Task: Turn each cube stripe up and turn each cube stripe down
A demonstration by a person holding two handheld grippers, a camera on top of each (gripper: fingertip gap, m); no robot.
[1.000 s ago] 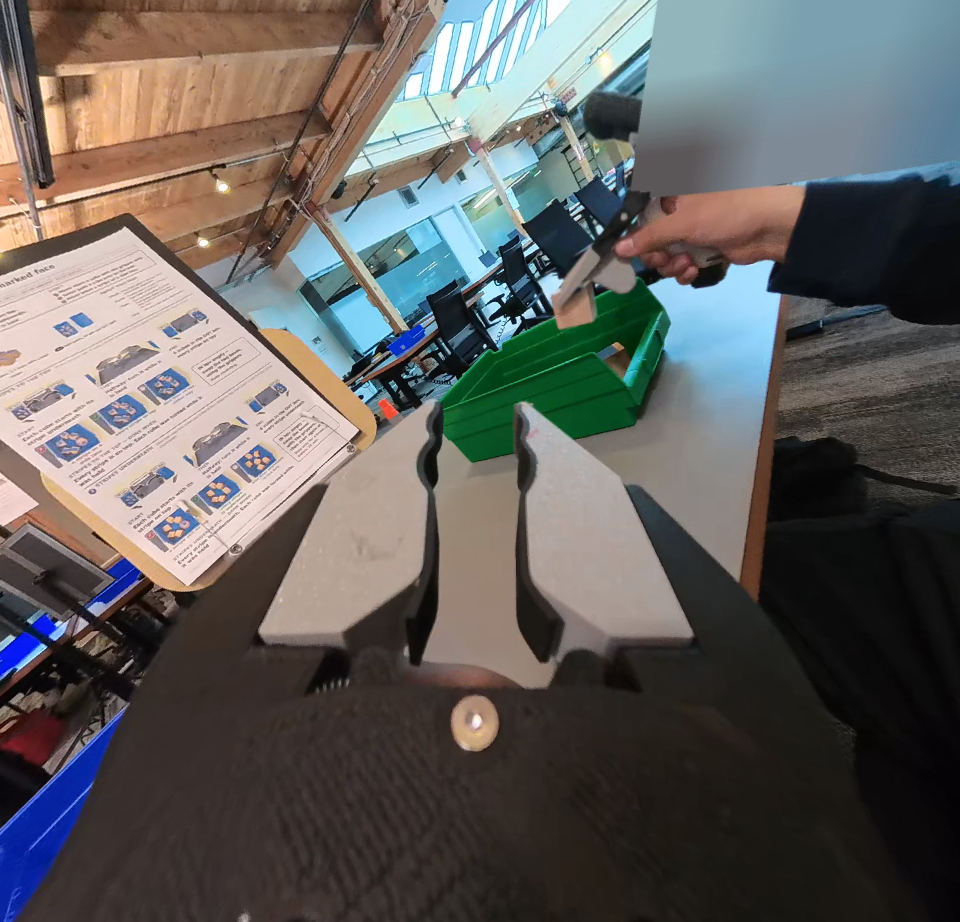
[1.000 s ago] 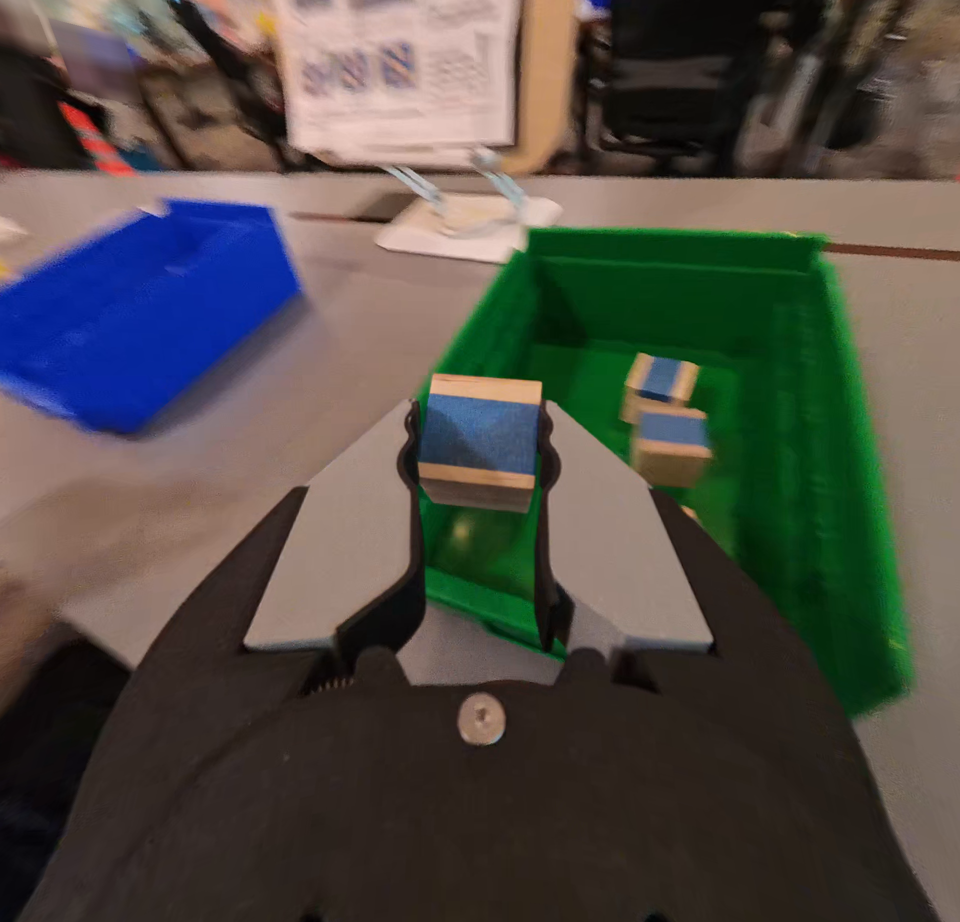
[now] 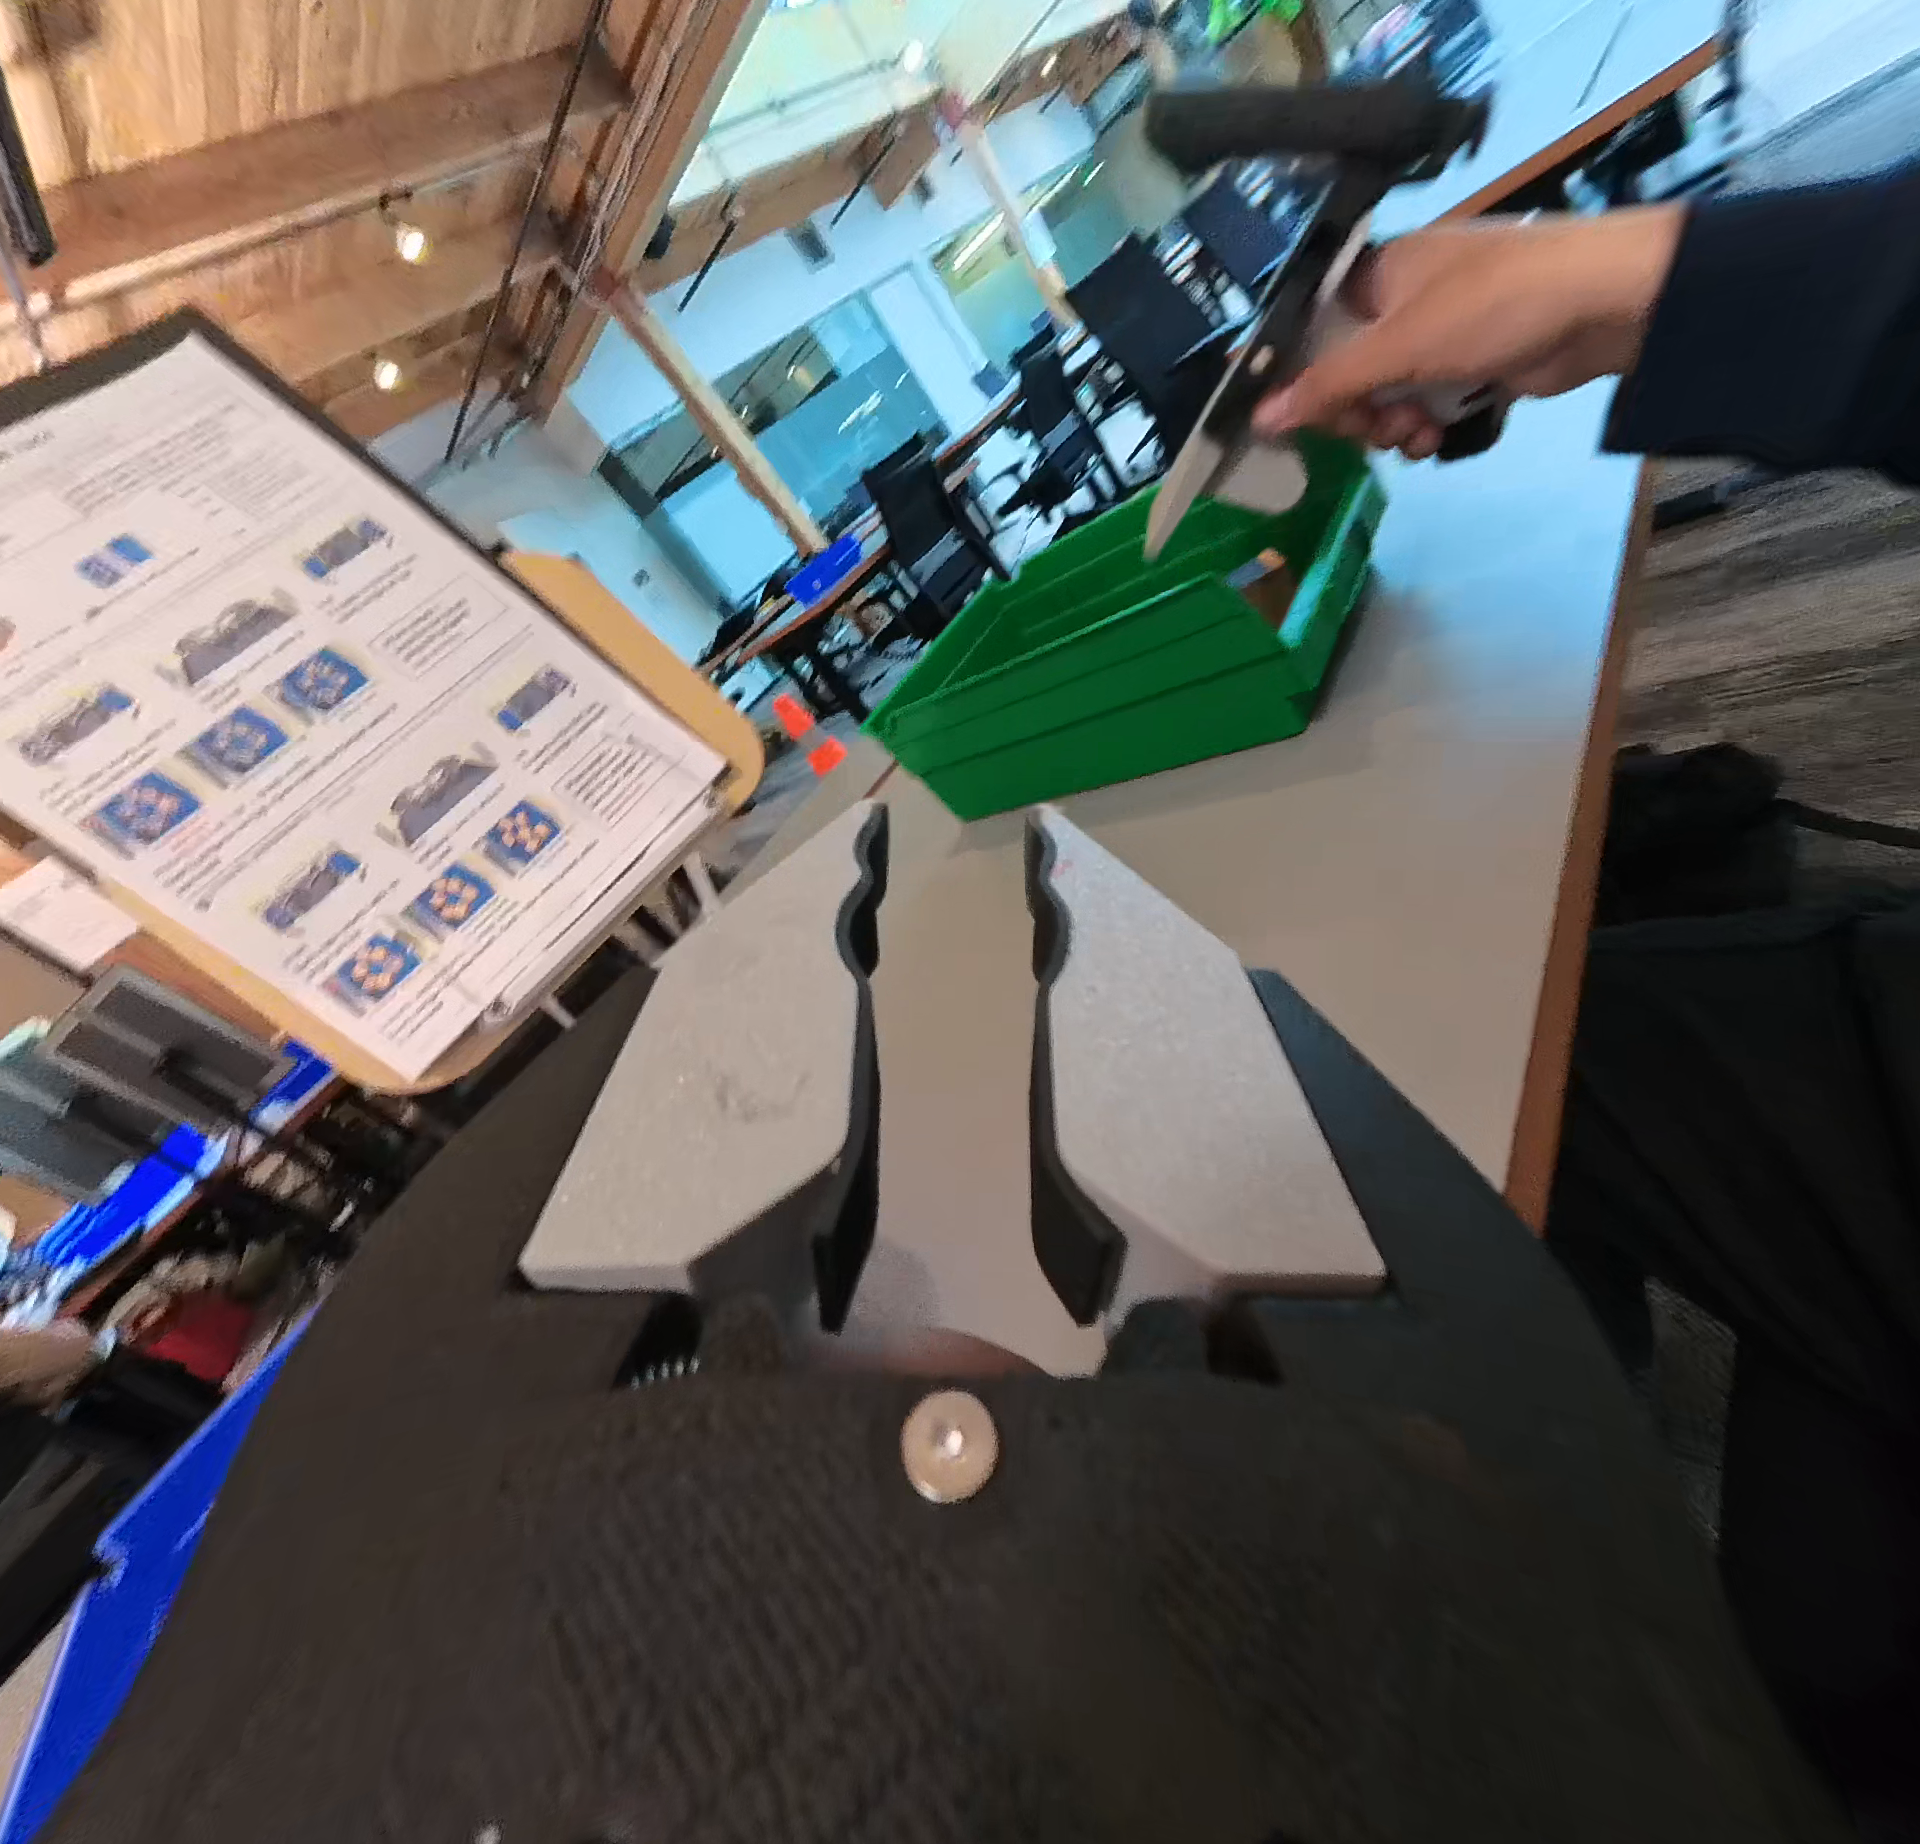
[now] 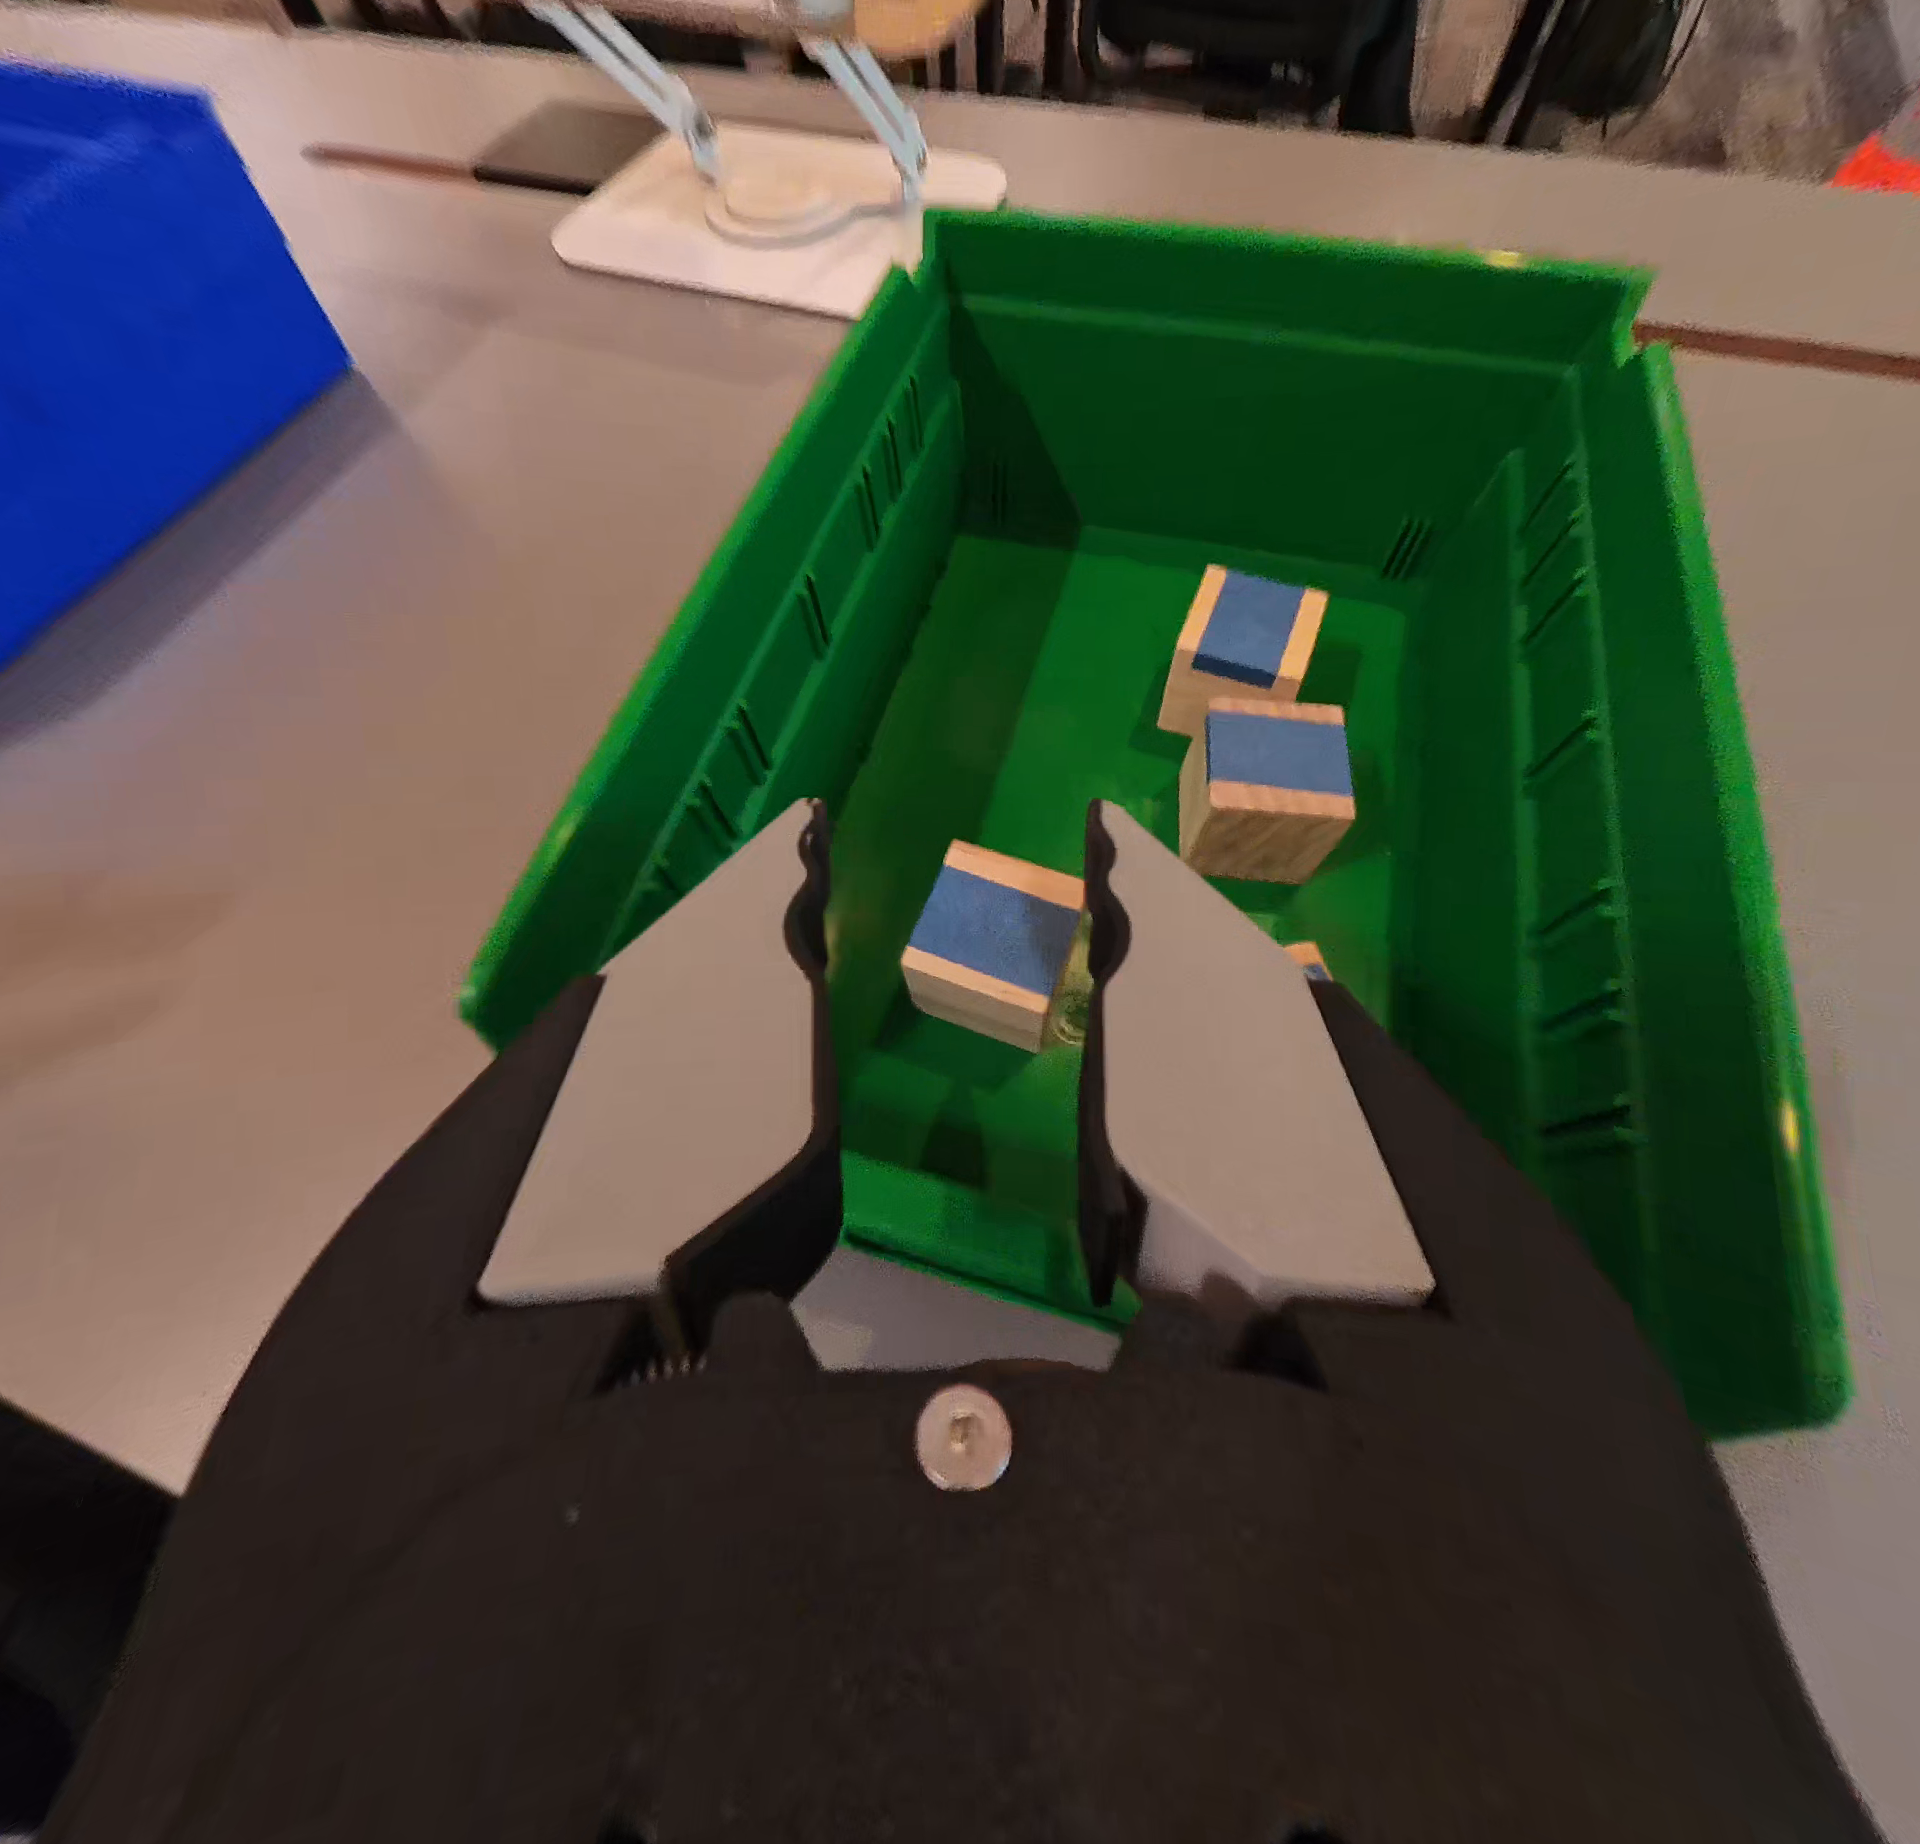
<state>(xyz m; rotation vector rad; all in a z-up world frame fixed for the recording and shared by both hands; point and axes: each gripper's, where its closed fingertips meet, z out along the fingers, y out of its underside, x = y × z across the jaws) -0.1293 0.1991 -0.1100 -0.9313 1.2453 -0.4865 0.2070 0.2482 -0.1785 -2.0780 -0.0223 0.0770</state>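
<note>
Lying stripe-up, cube, green bin

- The green bin is showing bright green on its walls and floor.
- Each wooden cube inside is showing pale tan wood with a broad blue stripe across its top face.
- The right gripper is showing grey fingers on a black body.
- The blue bin is showing solid blue.
- The table is showing plain grey.
- The stand base is showing white.
</note>
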